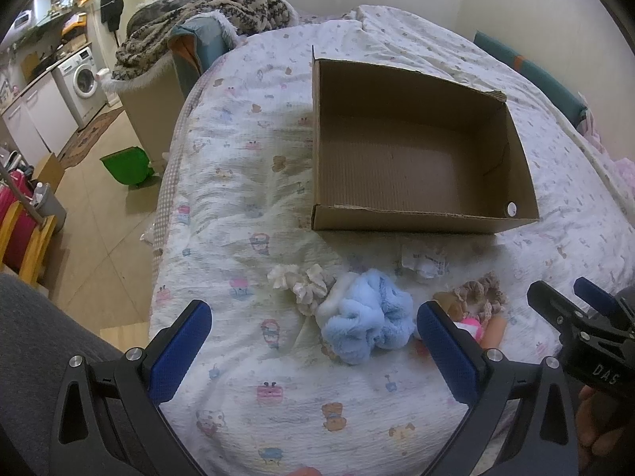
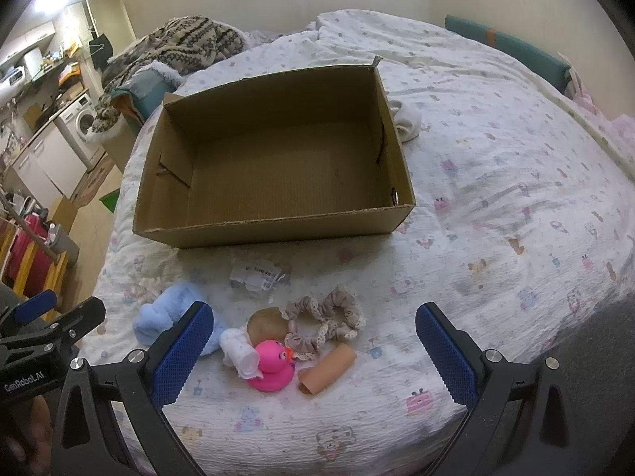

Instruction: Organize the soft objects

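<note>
An open, empty cardboard box [image 1: 520, 166] [image 2: 278, 230] lies on the bed. In front of it lie a fluffy blue scrunchie [image 1: 365, 317] [image 2: 158, 313], a cream scrunchie [image 1: 301, 283], a beige lace scrunchie [image 2: 329, 321] [image 1: 482, 291], a pink rubber duck [image 2: 274, 365], a small white cloth roll [image 2: 240, 351] and a tan tube [image 2: 329, 369]. My left gripper [image 1: 313, 353] is open just before the blue scrunchie. My right gripper [image 2: 313, 353] is open, the duck and beige scrunchie lying between its fingers' lines. Both hold nothing.
A barcode label in clear wrap [image 2: 256, 275] lies near the box front. A white cloth [image 2: 406, 119] sits right of the box. The bed's left edge [image 1: 166, 206] drops to the floor with a green bin [image 1: 127, 164]. A knitted blanket [image 1: 206, 12] is piled behind.
</note>
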Tool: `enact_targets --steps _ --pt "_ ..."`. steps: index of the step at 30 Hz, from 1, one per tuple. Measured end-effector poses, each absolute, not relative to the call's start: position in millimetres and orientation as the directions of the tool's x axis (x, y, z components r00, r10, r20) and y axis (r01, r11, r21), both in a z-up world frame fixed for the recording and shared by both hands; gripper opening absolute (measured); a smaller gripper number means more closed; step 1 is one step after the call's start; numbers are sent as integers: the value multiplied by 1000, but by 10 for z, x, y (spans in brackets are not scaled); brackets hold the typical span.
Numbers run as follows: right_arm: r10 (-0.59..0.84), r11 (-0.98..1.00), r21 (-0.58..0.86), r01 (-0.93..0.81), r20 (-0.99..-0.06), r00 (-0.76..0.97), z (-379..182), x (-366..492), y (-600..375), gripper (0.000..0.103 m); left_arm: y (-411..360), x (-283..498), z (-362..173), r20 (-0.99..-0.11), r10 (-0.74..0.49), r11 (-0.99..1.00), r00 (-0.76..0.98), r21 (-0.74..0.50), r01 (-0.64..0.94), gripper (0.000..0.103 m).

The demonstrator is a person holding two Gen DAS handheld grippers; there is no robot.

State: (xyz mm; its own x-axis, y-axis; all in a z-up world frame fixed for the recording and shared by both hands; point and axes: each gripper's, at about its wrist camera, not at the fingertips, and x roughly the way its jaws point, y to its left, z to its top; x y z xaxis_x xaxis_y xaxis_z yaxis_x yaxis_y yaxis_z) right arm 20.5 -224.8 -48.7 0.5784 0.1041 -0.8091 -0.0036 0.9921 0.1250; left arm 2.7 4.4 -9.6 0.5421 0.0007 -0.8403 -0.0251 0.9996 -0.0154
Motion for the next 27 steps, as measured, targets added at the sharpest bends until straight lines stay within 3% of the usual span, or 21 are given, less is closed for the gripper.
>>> enact_targets --steps 27 --pt "109 991 133 1 -815 569 -484 205 -2254 103 38 30 -107 -845 -5 1000 535 -20 -22 103"
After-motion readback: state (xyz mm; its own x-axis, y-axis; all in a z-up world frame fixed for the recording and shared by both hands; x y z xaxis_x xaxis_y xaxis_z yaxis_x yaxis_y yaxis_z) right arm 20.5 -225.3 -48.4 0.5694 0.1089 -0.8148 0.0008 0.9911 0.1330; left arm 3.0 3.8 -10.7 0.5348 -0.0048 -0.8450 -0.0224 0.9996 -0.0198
